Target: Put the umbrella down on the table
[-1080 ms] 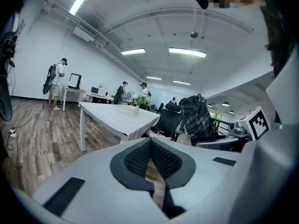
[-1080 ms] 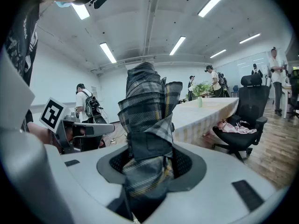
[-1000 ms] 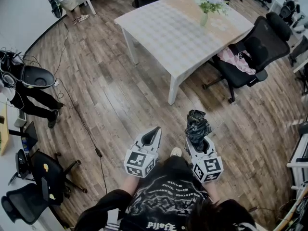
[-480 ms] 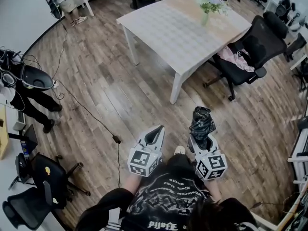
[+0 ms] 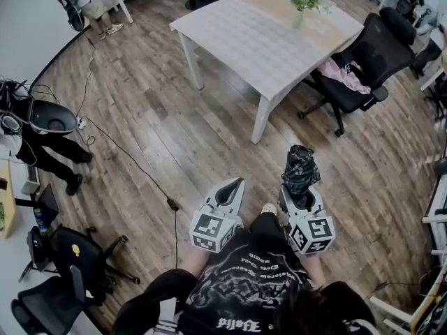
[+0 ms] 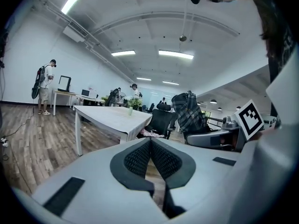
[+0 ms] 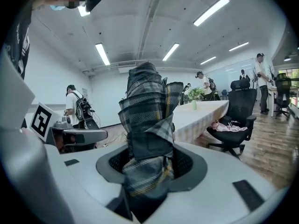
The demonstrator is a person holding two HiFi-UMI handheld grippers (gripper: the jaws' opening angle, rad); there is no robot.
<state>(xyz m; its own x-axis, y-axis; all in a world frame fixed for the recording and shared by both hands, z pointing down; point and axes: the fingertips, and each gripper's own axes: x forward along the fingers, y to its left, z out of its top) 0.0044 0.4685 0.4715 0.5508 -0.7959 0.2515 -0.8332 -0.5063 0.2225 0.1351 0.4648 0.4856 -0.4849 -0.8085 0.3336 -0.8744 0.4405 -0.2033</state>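
Observation:
A folded dark plaid umbrella [image 5: 300, 167] stands up out of my right gripper [image 5: 302, 191], whose jaws are shut on its lower part; in the right gripper view the umbrella [image 7: 147, 115] fills the gap between the pads. My left gripper [image 5: 231, 190] is held beside it, shut with nothing in it, its pads meeting at the tips [image 6: 150, 142]. The white table [image 5: 255, 37] with a checked cloth stands ahead across the wood floor, apart from both grippers. A vase of flowers [image 5: 299, 4] sits at its far end.
A black office chair [image 5: 367, 58] with a pink cloth on its seat stands at the table's right side. A cable [image 5: 129, 155] runs over the floor on the left. A person [image 5: 42, 128] stands at the left wall, with more chairs [image 5: 66, 257] near me.
Both grippers have gone forward toward the table, the umbrella still held. The table now lies nearer in the head view, and the floor cable has slid back toward me.

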